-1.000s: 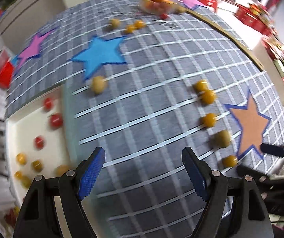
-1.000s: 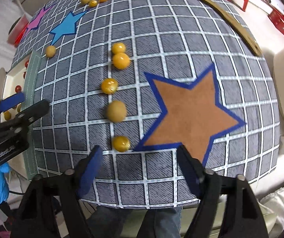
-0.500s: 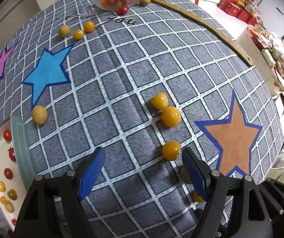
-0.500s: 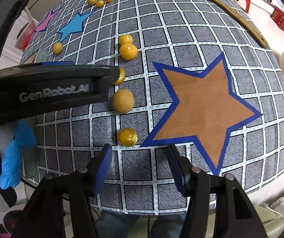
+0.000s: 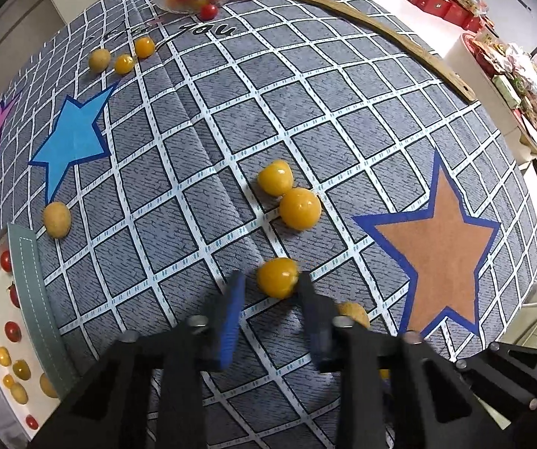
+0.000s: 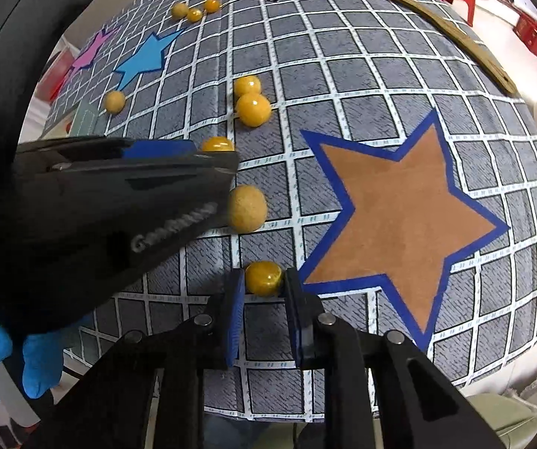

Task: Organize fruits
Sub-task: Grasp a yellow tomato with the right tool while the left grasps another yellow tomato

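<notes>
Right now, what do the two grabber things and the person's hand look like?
Each hand-held gripper, left and right, is black plastic with two fingers lined with blue pads and round silver bolts at the joints. The left one's side carries pale, blurred lettering. The person wears a bright blue glove.

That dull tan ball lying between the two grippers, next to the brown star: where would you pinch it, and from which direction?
Take the tan fruit across its widest middle, coming down from above. It is near round and lies loose on the checked cloth, so a low or off-centre pinch would probably squirt it away. The left gripper and right gripper grip their yellow fruits this way, but both crowd it.
</notes>
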Tool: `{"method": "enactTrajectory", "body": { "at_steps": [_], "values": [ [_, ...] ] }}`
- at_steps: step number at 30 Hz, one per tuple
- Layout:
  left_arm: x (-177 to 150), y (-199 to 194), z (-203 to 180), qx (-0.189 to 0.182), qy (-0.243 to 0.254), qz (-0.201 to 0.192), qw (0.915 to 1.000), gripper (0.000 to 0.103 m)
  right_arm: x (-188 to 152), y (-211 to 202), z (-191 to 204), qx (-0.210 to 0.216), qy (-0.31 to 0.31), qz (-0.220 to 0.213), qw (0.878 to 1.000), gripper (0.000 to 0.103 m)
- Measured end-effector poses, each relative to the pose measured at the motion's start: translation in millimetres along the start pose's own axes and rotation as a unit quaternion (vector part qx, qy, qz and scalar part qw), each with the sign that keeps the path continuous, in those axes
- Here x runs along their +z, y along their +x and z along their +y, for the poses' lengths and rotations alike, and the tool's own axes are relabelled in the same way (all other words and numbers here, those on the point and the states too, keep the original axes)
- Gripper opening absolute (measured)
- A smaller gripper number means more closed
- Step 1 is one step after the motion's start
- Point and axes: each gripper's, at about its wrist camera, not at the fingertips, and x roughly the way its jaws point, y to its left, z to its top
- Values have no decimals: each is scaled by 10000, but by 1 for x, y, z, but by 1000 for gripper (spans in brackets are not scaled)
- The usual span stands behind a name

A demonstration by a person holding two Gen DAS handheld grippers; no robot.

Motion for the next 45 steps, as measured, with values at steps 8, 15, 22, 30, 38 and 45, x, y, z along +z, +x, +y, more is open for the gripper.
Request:
{"method": "enactTrajectory", "body": {
  "at_steps": [8, 15, 22, 30, 38, 45],
  "values": [
    [-12, -15, 23, -136, -358, -103, 9992, 23, 4, -12, -26, 182, 390, 42, 9991, 23],
    [-28, -30, 44, -123, -631, -180, 9978, 23, 12, -22, -31, 207, 422, 43, 9989, 23],
    [-56, -55, 74, -72, -945, -316, 9950, 23, 14, -31, -24, 182, 236, 45, 9995, 23],
    [-57, -50, 72, -8, -1011, -339, 9943, 27, 14, -33, -18, 91, 84, 137, 9998, 23],
    [-33, -32, 60, 193, -1053, -444, 9933, 72, 6, -39, -28, 38, 193, 148, 9997, 23],
    [-22, -9, 46, 304, -896, -130, 9954, 52, 3, -44, -34, 45, 270, 117, 9996, 23]
  ]
}}
